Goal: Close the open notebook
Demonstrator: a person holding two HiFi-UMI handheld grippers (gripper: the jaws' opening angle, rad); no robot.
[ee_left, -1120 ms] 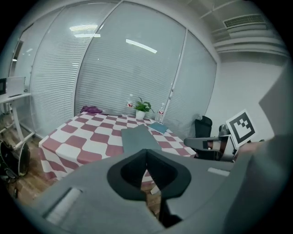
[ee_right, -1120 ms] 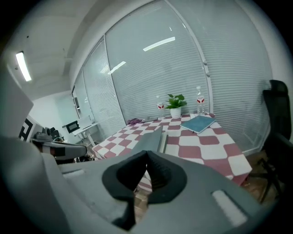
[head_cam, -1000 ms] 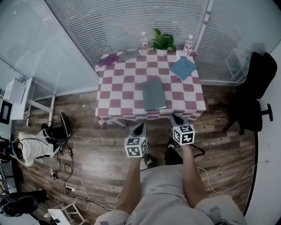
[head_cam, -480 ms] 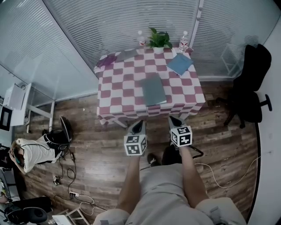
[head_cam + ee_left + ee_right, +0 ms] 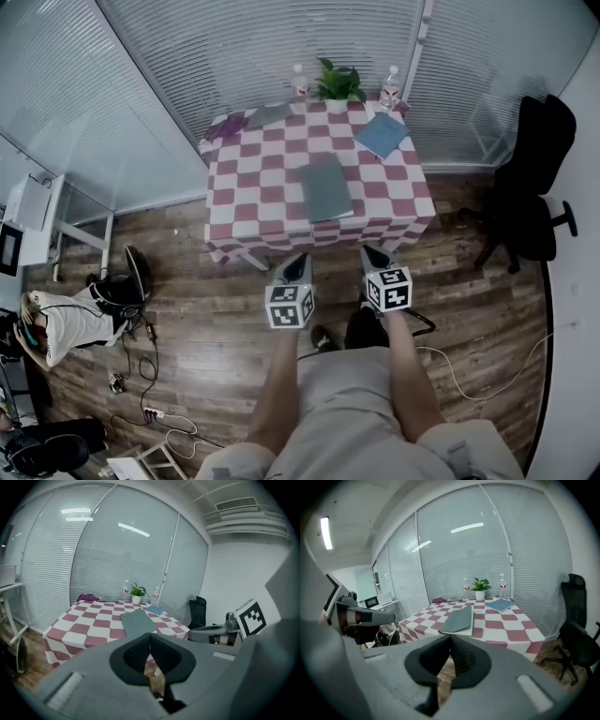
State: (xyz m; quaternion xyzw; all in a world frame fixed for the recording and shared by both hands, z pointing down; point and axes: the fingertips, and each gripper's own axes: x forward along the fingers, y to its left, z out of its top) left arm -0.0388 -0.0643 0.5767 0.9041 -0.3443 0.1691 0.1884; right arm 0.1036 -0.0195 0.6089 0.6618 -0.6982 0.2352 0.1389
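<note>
Both tools hang short of the table's [image 5: 230, 202] near edge, over the wood floor [image 5: 187, 347]. The left gripper [image 5: 150, 644] has its jaws pressed together with nothing between them. The right gripper [image 5: 450, 641] is closed in the same way and is also empty. From the head view the marker cubes cover the person's hands, so only the bare forearms [image 5: 281, 394] show behind them.

The grey notebook [image 5: 325, 187] lies near the middle of the checked table, a little toward the near edge, with its cover down over the pages. The right gripper view shows a pale strip of page edges under the cover. Whether the cover sits quite flat cannot be made out.

A blue notebook [image 5: 381, 135] lies shut near the far right corner. Along the far edge stand a potted plant [image 5: 339, 84] and two bottles [image 5: 300, 82], whose labels are too small to read. A purple cloth [image 5: 225, 127] lies at the far left corner, with a flat grey item [image 5: 269, 114] beside it that cannot be identified.

The hanging cloth hides most of the table legs. A black chair [image 5: 539, 187] stands to the right, its shape lost in its own darkness. Another person [image 5: 61, 319] is on the floor at the left edge of the head view, partly cut off.
</note>
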